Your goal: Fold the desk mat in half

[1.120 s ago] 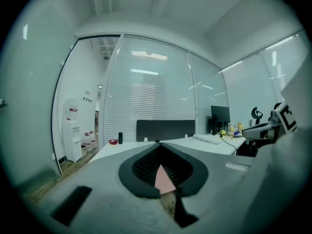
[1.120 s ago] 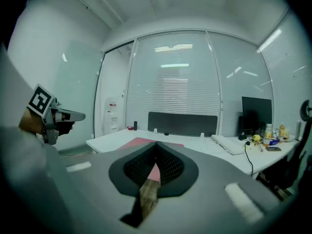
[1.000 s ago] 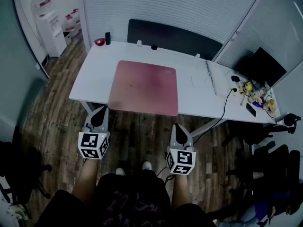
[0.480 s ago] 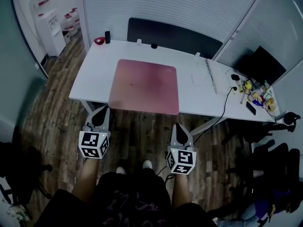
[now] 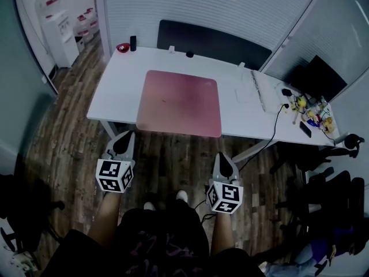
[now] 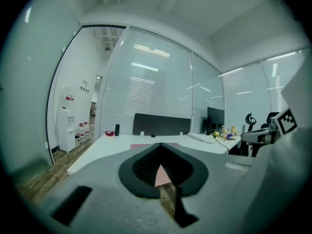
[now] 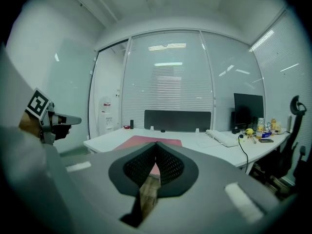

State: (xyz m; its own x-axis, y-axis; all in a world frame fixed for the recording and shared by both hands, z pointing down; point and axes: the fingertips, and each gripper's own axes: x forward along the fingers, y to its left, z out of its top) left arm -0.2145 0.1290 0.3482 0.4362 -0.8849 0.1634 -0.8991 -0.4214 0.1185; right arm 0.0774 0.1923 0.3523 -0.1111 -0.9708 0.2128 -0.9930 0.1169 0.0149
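My left tool (image 5: 123,137) is closed and empty, out over the floor (image 5: 173,160) at the desk mat's seven o'clock. The pink desk mat (image 5: 180,103) lies flat along the tabletop's (image 5: 118,82) near edge. My right tool (image 5: 223,157), also closed and empty, sits at its five o'clock.

The pink desk mat (image 5: 179,103), a rounded-cornered rectangle, lies flat and unfolded on the white counter (image 5: 118,85), reaching the counter's near edge.

Ahead, pink desk mat (image 7: 147,141) flat on desk (image 7: 107,139); right tongs (image 7: 156,144) closed, empty.
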